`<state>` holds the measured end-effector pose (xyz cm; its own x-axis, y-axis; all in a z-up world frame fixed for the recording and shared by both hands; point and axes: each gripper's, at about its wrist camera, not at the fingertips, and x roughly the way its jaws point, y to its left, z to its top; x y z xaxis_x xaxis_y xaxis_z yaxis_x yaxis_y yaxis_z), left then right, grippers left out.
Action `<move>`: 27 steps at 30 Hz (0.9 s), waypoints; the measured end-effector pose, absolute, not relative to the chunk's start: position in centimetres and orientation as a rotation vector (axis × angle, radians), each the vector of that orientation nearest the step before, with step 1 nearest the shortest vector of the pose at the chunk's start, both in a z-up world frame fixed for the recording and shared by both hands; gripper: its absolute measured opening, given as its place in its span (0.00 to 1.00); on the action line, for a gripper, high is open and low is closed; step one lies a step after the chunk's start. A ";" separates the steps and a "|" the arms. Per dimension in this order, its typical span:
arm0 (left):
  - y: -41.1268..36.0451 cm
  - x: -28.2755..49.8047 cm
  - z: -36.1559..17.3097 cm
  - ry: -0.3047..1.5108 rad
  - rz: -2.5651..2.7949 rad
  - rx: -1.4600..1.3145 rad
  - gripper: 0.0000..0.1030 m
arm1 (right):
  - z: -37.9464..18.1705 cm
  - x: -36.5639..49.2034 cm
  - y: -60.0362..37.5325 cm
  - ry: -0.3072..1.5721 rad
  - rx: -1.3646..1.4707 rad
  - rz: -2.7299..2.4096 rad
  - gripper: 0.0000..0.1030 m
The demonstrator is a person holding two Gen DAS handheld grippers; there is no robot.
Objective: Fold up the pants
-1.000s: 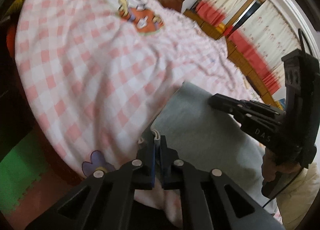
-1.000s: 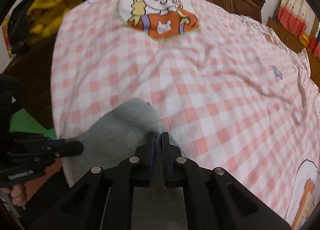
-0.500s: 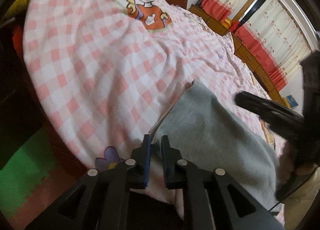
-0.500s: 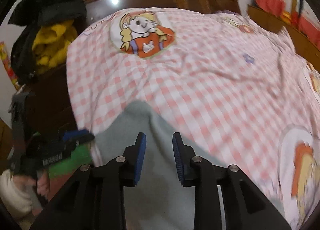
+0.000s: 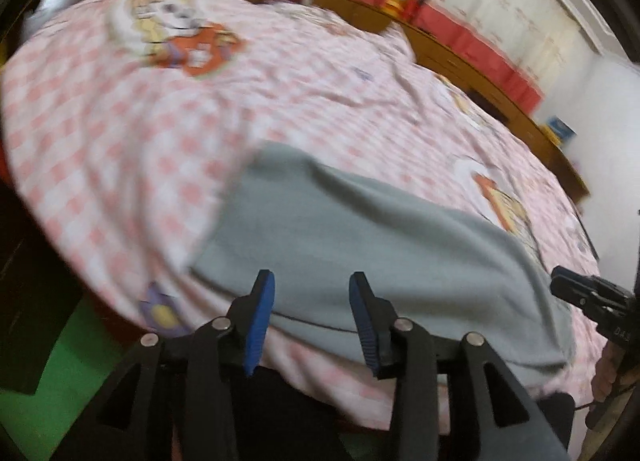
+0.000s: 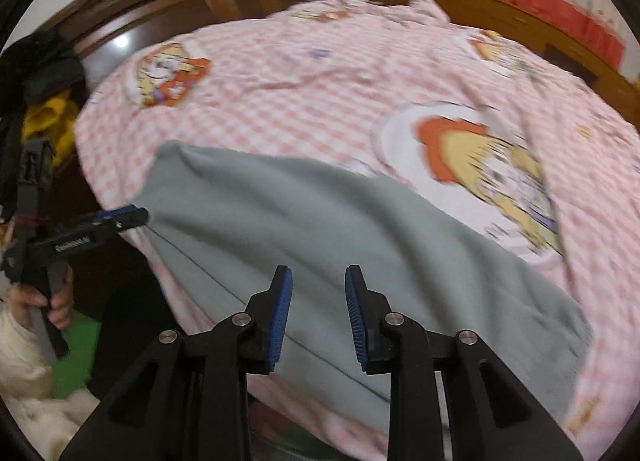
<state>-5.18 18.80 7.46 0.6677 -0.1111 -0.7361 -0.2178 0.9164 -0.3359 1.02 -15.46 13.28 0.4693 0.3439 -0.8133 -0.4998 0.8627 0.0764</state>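
Grey pants (image 5: 360, 245) lie folded lengthwise along the bed's (image 5: 100, 149) near edge, further folds outstanding; left gripper (image 5: 312, 317) opening, right gripper (image 6: 319, 315) parted, both empty.

My left gripper (image 5: 312, 293) tilts downward, its blue-padded jaws opening with nothing between them. My right gripper (image 6: 319, 287) also tilts downward, jaws apart and empty.
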 end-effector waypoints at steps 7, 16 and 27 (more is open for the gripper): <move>11.1 -3.8 7.5 0.928 -0.106 -0.258 0.46 | 12.0 -1.1 -21.2 1.010 -0.269 0.416 0.27; 3.5 -4.0 6.5 0.926 -0.222 -0.067 0.62 | 6.6 -2.9 -27.0 1.108 0.120 0.375 0.27; 1.4 -2.6 3.1 1.042 -0.225 -0.001 0.63 | 4.6 -2.3 -27.8 1.114 0.482 0.311 0.27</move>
<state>-2.56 1.36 3.13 0.4832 -0.1853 -0.8557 0.1845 0.9769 -0.1074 -2.34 -27.76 4.56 0.4140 0.4709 -0.7790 0.0000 0.8558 0.5173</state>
